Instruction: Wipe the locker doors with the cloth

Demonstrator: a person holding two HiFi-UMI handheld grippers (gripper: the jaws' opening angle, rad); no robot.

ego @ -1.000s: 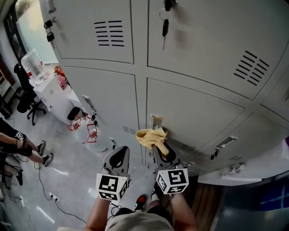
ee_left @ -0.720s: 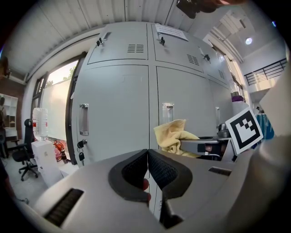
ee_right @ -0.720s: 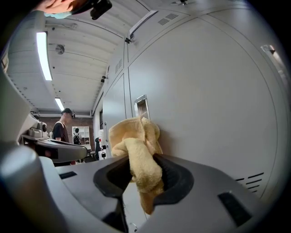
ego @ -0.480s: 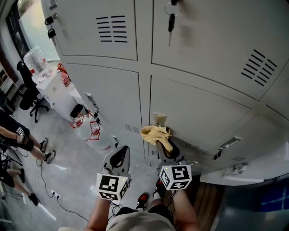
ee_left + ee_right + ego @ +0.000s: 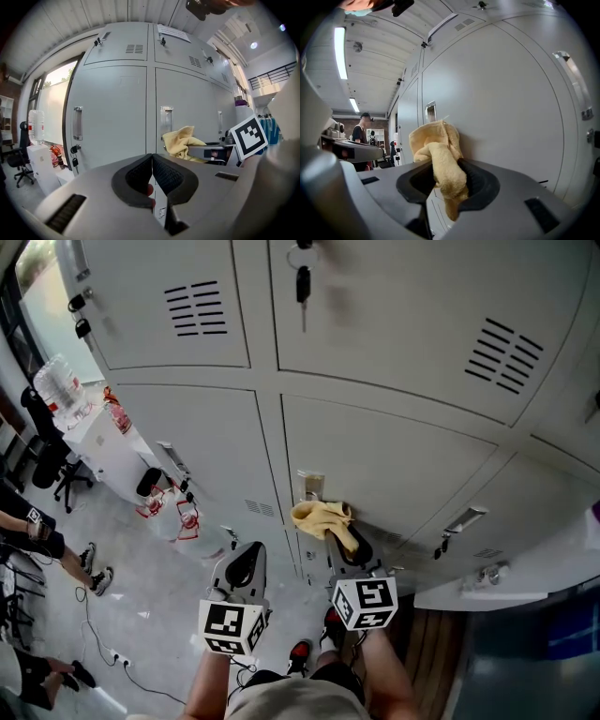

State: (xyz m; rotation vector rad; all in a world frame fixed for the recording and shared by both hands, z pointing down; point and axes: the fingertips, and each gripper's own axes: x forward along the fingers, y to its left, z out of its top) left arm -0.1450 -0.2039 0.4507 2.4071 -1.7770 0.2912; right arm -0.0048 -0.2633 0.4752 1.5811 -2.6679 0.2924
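Protruding from right gripper (image 5: 449,183): cloth (image 5: 433,140)

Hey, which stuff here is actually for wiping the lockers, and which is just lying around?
For the job:
yellow cloth
right gripper, clamped on the cloth
locker door in front of it

Just around:
left gripper, shut with nothing in it
key hanging from an upper lock
water bottle
office chair
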